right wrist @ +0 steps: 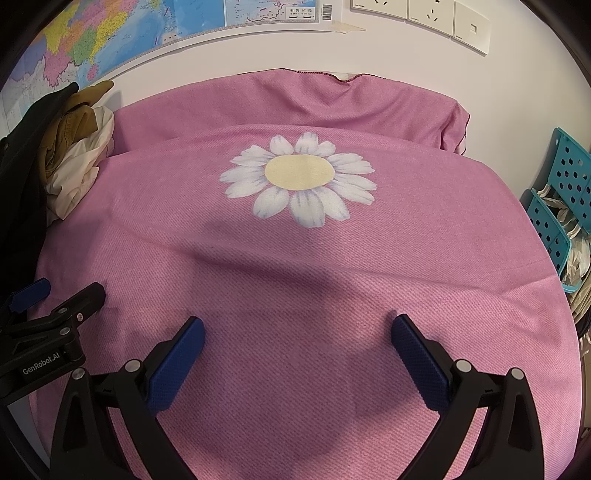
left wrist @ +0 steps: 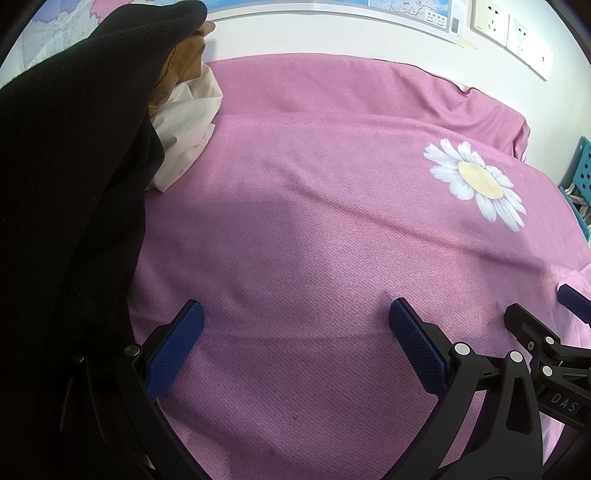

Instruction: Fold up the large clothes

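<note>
**Both grippers spread wide over the pink cloth**

The pink cloth [right wrist: 295, 277] lies flat across the surface, filling most of both views, with a second layer or fold of it bunched along the wall at 12 o'clock. A printed daisy [right wrist: 297, 177] sits on it, at 12 o'clock from the right gripper [right wrist: 297, 358] and at 2 o'clock from the left gripper [left wrist: 295, 345].

The left gripper's jaws are released, wide apart, with nothing between them but cloth beneath. The right gripper's jaws are likewise released and grasp nothing. Whether the fingertips touch the cloth cannot be told. The two grippers are side by side: the right one shows at 3 o'clock in the left wrist view, the left one at 9 o'clock in the right wrist view.

A pile of clothes sits at 10 o'clock: a black garment [left wrist: 74, 166] looms close along the left edge, with a tan garment [right wrist: 74, 118] and a cream garment [right wrist: 79, 177] behind it. A map [right wrist: 110, 33] and sockets [right wrist: 424, 11] hang on the wall. A teal basket [right wrist: 554, 206] stands at 3 o'clock, off the cloth's edge.
</note>
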